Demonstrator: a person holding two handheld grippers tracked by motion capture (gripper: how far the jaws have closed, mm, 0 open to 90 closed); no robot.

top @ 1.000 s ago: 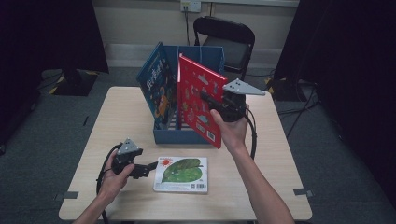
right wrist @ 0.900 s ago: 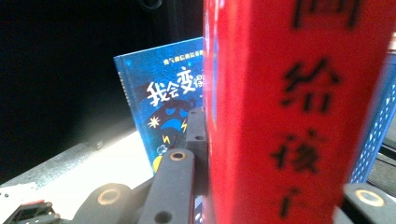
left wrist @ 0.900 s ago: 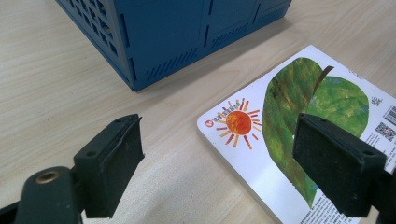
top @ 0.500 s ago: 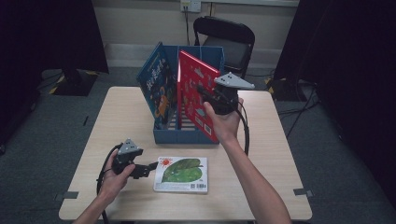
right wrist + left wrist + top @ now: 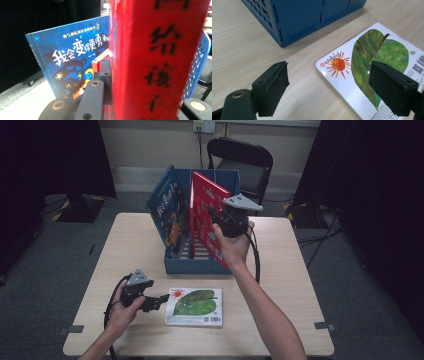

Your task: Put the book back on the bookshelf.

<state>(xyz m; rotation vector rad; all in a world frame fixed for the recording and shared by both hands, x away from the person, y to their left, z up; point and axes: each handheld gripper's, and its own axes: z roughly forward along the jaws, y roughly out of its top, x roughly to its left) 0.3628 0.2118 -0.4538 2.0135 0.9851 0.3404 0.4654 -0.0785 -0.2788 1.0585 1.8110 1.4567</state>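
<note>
A red book [image 5: 206,220] stands upright in the blue crate [image 5: 196,264], and my right gripper [image 5: 220,218] is shut on its spine edge [image 5: 155,62]. A blue picture book [image 5: 169,215] [image 5: 75,60] leans at the crate's left side. Flat on the table in front of the crate lies a white book with a green leaf and an orange sun [image 5: 194,306] [image 5: 372,67]. My left gripper [image 5: 159,300] [image 5: 329,85] rests low at that book's left edge, open, its jaws straddling the sun corner.
The wooden table [image 5: 300,270] has bare surface to the right and at the front left. A black chair [image 5: 245,160] stands behind the far edge. Cables trail from both grippers. The blue crate's corner [image 5: 284,25] is close ahead of the left gripper.
My right gripper has carried the red book leftward and farther into the crate, standing it more upright. The left gripper and the leaf book have stayed put.
</note>
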